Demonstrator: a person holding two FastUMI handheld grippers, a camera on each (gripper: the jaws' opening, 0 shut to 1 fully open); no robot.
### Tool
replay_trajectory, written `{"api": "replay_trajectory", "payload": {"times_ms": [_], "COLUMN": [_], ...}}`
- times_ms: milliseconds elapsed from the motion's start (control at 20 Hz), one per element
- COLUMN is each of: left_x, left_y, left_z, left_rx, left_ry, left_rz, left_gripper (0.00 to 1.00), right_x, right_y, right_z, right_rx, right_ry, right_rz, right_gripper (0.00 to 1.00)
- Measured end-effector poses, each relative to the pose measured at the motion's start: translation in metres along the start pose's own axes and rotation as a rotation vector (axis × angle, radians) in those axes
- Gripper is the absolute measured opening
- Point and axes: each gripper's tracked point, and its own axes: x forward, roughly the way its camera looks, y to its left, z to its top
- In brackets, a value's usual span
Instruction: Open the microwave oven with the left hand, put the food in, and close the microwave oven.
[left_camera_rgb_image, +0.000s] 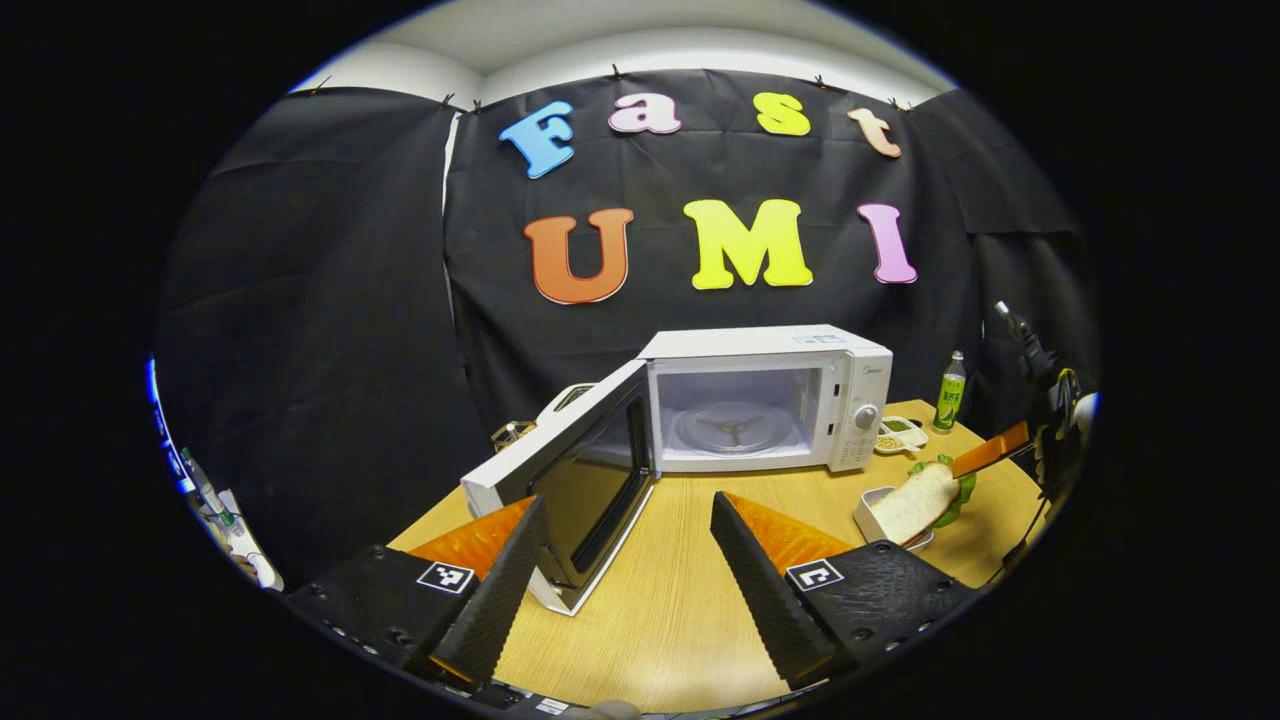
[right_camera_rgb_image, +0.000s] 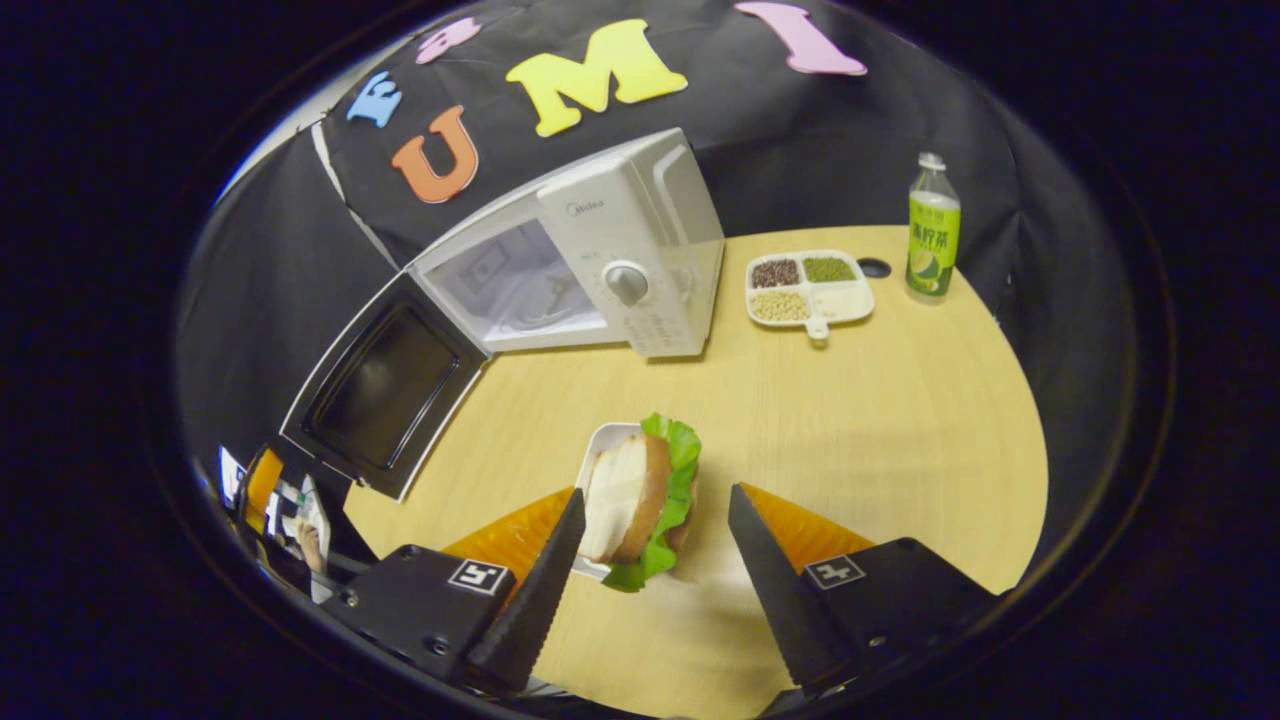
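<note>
So the microwave (left_camera_rgb_image: 765, 400) door (left_camera_rgb_image: 585, 480) is already swung wide, glass turntable (left_camera_rgb_image: 735, 427) showing bare inside, which means we're on the "grab the food" bit now. The sandwich (right_camera_rgb_image: 640, 500) (bread plus lettuce) sits in a small white dish (right_camera_rgb_image: 603, 447) out in front of the microwave, a bit toward its control-dial side, on the wooden table (right_camera_rgb_image: 880, 420).

Our right gripper (right_camera_rgb_image: 650, 545) is spread open with its fingers straddling the sandwich, one on each side, not touching it as far as we can tell. Our left gripper (left_camera_rgb_image: 630, 545) is open too and holds nothing, hanging in front of the microwave just past the door's free edge.

How we'd do this well, our take:
- Settle lower before closing, so the fingers catch both bread slices rather than just the lettuce frill.
- Squeeze gently. It looks soft and will probably squash or slide apart.
- Lift straight up clear of the dish rim so the dish doesn't come along.
- Keep the left one parked clear of the doorway, near the door for the close later.

The compartment tray (right_camera_rgb_image: 808, 287) and green bottle (right_camera_rgb_image: 932, 230) sit off beyond the microwave's dial side, well out of the path.
</note>
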Motion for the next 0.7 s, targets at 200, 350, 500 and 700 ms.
{"api": "replay_trajectory", "payload": {"times_ms": [200, 350, 500, 700], "left_x": [-0.007, -0.019, -0.027, -0.034], "left_y": [-0.017, -0.025, -0.030, -0.029], "left_z": [0.012, 0.014, 0.014, 0.014], "left_rx": [0.014, 0.011, 0.021, 0.020], "left_ry": [0.020, 0.038, 0.055, 0.062], "left_rz": [0.046, 0.086, 0.109, 0.119], "left_gripper": [0.97, 0.97, 0.97, 0.97], "right_x": [0.021, 0.030, 0.032, 0.026], "right_y": [0.006, 0.005, 0.006, 0.011], "right_z": [-0.001, 0.000, -0.001, 0.000], "right_rx": [0.201, 0.341, 0.384, 0.352], "right_ry": [0.140, 0.234, 0.285, 0.310], "right_rz": [0.159, 0.224, 0.246, 0.246], "right_gripper": [0.75, 0.57, 0.32, 0.39]}}
